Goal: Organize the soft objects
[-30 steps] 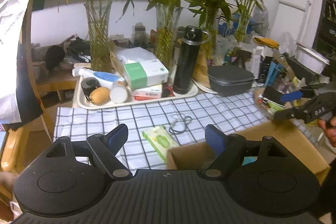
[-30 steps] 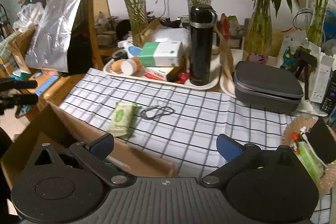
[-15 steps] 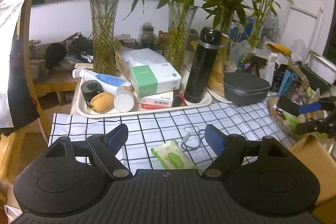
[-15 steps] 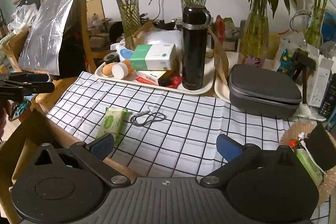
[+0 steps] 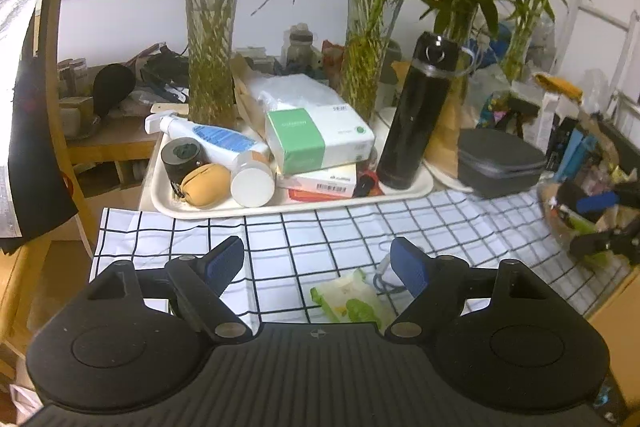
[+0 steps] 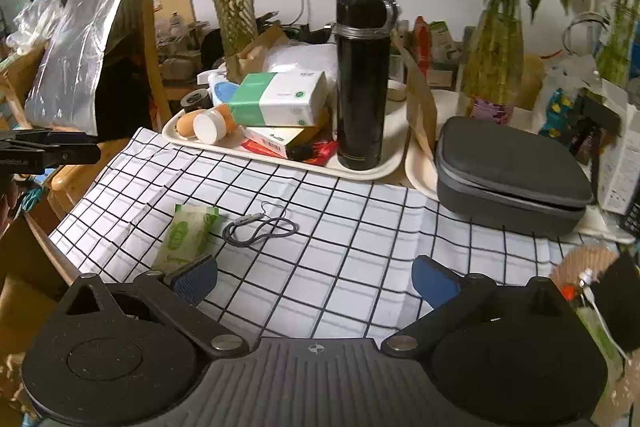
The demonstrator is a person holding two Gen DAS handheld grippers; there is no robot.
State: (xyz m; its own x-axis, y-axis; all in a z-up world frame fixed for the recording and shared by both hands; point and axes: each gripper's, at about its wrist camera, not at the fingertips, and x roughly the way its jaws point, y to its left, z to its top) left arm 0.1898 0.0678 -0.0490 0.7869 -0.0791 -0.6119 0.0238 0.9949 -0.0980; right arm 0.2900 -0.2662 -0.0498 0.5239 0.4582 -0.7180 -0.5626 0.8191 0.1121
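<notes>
We see a matt checked cloth (image 6: 344, 227), a glossy black flask (image 6: 362, 79), a smooth cream plastic tray (image 5: 224, 213), a soft crinkled plastic wipes pack (image 6: 188, 233), clear glass vases (image 5: 210, 47), a matt grey fabric case (image 6: 508, 167), crinkled silver foil (image 6: 80, 55) and brown cardboard (image 6: 24, 291).

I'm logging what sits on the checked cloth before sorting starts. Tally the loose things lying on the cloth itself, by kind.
Wet-wipe pack: 1
Grey cord loop: 1
Total: 2, both lying on the checked cloth, close together but apart.
</notes>
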